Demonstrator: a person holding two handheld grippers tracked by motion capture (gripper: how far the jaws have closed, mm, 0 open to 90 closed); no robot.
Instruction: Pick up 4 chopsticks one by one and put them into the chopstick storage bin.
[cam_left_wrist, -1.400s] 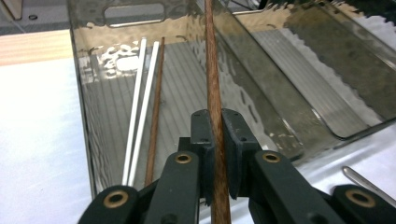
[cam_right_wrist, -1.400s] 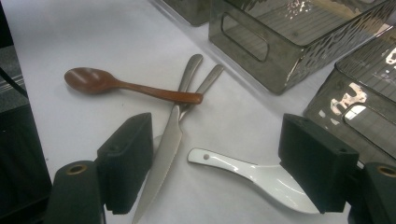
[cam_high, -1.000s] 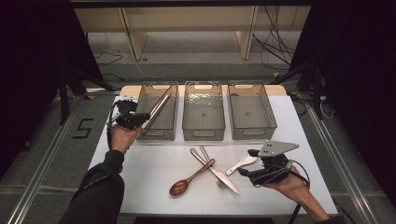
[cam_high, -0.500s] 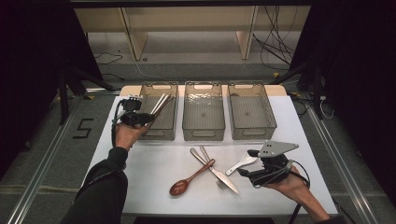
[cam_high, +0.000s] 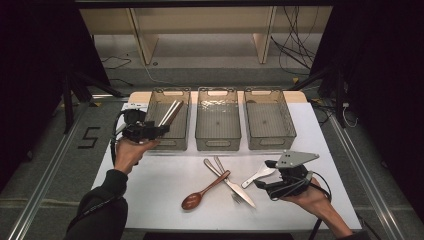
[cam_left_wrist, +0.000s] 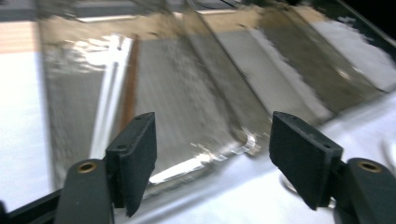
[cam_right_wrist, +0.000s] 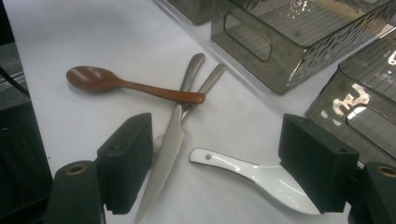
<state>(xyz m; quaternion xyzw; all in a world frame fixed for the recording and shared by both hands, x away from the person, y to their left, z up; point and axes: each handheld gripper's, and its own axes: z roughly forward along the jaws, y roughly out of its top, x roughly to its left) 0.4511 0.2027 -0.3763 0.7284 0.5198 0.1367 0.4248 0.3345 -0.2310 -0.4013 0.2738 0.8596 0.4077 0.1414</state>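
Observation:
My left gripper (cam_high: 156, 131) hovers at the near left corner of the left clear bin (cam_high: 183, 141). Its jaws have just been opening and nothing is between them. A long silver utensil (cam_high: 170, 113) lies slanted inside that bin, seen blurred as a bright streak (cam_left_wrist: 110, 88) in the left gripper view, beside the open left gripper (cam_left_wrist: 212, 135). My right gripper (cam_high: 264, 181) stands open low over the table, around the handle end of a white ceramic spoon (cam_high: 257, 174). In the right gripper view the white spoon (cam_right_wrist: 261, 179) lies between the jaws of the right gripper (cam_right_wrist: 217, 140), untouched.
A wooden spoon (cam_high: 202, 192), a serrated knife (cam_high: 239, 190) and a fork (cam_high: 220, 165) lie crossed at the table's middle front; the right gripper view shows the wooden spoon (cam_right_wrist: 126, 84) and knife (cam_right_wrist: 166, 149). The middle bin (cam_high: 217, 142) and right bin (cam_high: 270, 142) stand behind.
The left gripper's jaws went from shut on the silver utensil to open. The utensil dropped into the left bin and the hand drew back slightly. The right hand stayed still.

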